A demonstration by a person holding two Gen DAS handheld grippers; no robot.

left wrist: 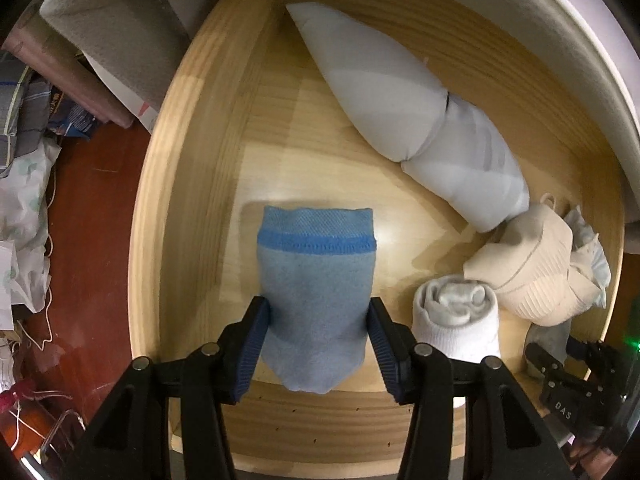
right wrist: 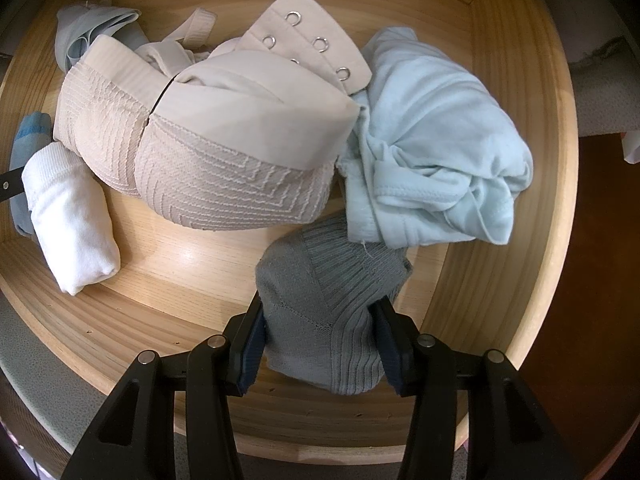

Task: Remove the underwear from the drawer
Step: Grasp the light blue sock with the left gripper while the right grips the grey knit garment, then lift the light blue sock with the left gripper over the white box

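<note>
Now lift both catches straight up and clear of the wooden drawer rim before swinging outward, keeping the squeeze even so neither roll slips. Left gripper, pointing straight down, clamped on the blue sock roll: pads pressed into both flanks of the roll low on its body, darker blue band and mesh cuff standing clear beyond the jaws, toe end hanging back toward the camera. Right gripper, likewise aimed steeply down, clamped on the grey ribbed sock bundle, pads biting its two sides, ribbed cuff reaching forward until it touches the pale blue underwear. Worth noting that both grips look to be on sock rolls, not on briefs; judged from the task line, likely either clearing the way or treating the whole drawer as smalls. Pale blue underwear lying crumpled just beyond the right jaws, against the drawer's right wall, touching the beige bra on its left. Rising slowly advised on the right, since the grey cuff tucks partly under the pale blue fabric and may drag it along. White rolled sock just beside the left jaws on their right, untouched; long pale grey roll well apart, toward the back of the drawer.
</note>
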